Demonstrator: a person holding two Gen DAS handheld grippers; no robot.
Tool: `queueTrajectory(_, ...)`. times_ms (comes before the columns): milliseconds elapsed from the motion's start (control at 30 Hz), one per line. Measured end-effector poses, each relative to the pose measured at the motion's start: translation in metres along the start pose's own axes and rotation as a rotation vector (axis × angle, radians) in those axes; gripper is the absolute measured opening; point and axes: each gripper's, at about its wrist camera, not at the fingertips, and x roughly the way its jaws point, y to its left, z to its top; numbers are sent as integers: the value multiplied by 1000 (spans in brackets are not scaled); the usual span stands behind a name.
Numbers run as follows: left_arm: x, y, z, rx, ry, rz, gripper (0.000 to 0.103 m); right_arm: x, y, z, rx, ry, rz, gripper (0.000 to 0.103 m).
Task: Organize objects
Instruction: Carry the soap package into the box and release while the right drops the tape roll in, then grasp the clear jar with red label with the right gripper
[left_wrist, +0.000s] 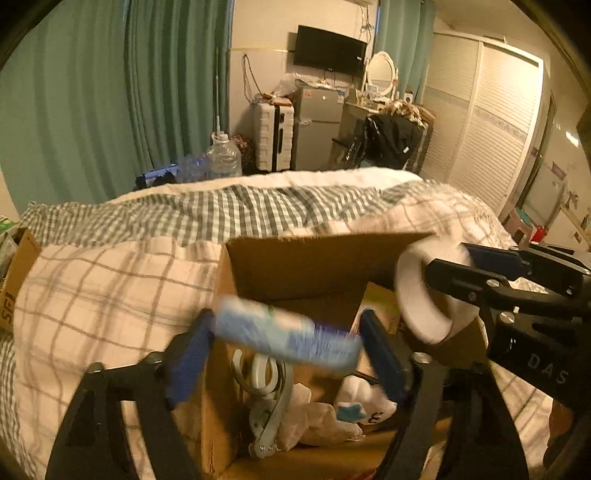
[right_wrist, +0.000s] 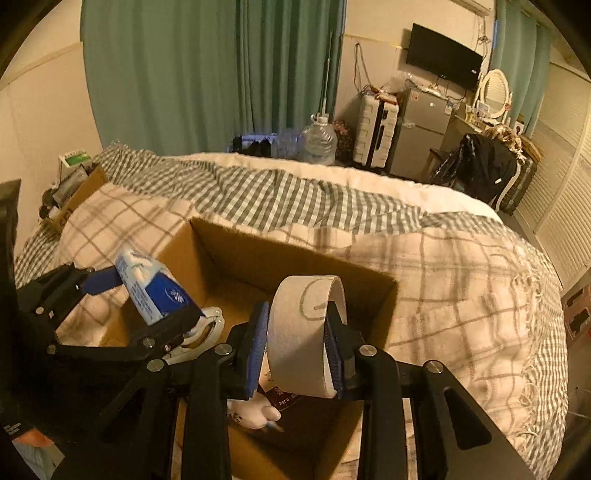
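Left gripper (right_wrist: 147, 291) is clamped on a blue-and-white tissue pack (right_wrist: 153, 288), held above the left edge of the open cardboard box (right_wrist: 295, 258) that sits on the checked bedding (right_wrist: 461, 288); likely poised there for a drop beside the scissors (left_wrist: 264, 398) and soft toy (left_wrist: 364, 400) already on the box floor. Right gripper (right_wrist: 297, 336) is closed across the width of a tape roll (right_wrist: 303, 332), held on edge over the box's near right part, probably so it clears the walls going in.
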Motion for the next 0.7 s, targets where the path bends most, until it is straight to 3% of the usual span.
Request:
queueTrajectory(100, -22, -5, 7, 19, -39, 11, 96, -27, -1, 5, 8, -42, -21, 56)
queueTrajectory(167, -47, -9, 11, 37, -73, 35, 101, -47, -2, 9, 11, -67, -25, 59)
queueTrajectory(300, -86, -11, 18, 45, -112, 79, 103, -97, -1, 11, 11, -125, -47, 71)
queueTrajectory(633, -187, -14, 12, 25, -219, 136, 103, -208, 12, -10, -18, -226, -75, 84)
queueTrajectory(700, -200, -16, 2, 23, -209, 127, 103, -222, 14, -20, -19, -243, -78, 91)
